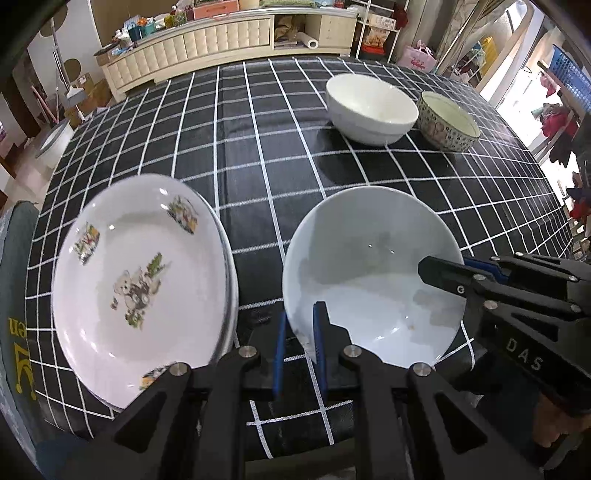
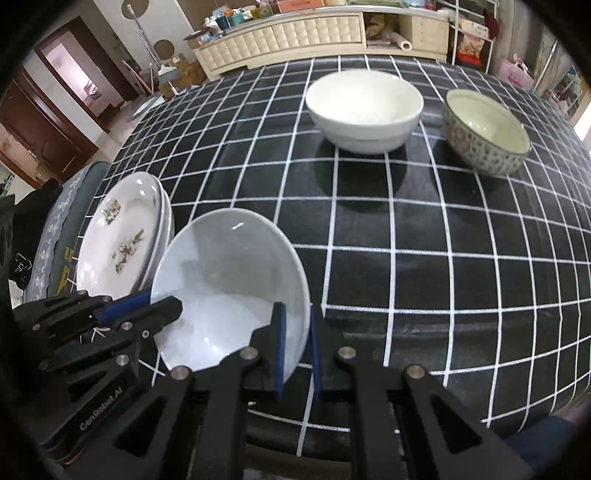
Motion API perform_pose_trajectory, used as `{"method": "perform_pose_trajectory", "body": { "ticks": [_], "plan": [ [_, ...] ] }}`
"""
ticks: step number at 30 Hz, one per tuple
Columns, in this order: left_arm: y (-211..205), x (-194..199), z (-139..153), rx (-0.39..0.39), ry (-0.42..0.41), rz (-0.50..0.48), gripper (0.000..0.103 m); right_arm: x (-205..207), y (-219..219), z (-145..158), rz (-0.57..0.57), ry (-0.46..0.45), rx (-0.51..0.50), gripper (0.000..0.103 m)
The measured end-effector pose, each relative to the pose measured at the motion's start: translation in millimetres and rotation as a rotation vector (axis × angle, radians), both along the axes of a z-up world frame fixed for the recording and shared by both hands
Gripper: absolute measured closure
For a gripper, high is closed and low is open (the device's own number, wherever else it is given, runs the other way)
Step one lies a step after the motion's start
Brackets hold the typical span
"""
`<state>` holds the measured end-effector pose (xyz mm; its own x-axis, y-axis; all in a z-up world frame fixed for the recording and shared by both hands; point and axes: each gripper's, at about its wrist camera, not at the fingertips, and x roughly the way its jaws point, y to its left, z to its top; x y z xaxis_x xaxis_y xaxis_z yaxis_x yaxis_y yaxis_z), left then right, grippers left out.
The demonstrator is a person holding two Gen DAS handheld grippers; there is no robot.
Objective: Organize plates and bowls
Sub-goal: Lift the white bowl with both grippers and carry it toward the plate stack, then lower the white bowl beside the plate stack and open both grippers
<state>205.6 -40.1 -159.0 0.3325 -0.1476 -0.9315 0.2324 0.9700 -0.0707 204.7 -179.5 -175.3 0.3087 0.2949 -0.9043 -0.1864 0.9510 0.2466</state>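
The counter [image 1: 258,155] carries a black cloth with a white grid, slightly creased through the middle. Both claws grip one grey bowl [image 1: 369,280] at the near edge: the left claw [image 1: 301,350] is closed on its near-left rim, one finger inside and one outside, and the right claw [image 2: 297,345] is closed the same way on its right rim. The bowl sits tilted. Just left of the left claw lies a stack of plates [image 1: 136,280], the top one printed with animal figures. Well ahead of both claws stand a white bowl [image 2: 364,110] and, beside it to the right, a patterned bowl [image 2: 485,133], apart from each other. Beyond the counter runs a cream cabinet [image 2: 295,35] with clutter on top; a dark wooden door [image 2: 48,125] stands at far left.
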Motion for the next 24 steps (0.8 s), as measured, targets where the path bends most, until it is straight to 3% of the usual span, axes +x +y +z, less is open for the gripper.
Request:
{"method": "perform_pose_trajectory", "body": {
  "ticks": [15,24],
  "plan": [
    [0,8,-6,-0.025,0.002,0.01,0.091,8,-6,-5,-0.005,0.005,-0.022,0.088],
    [14,3,20,-0.013,-0.06,0.042,0.091,6,-17,28,-0.014,-0.074,-0.034,0.087]
  ]
}}
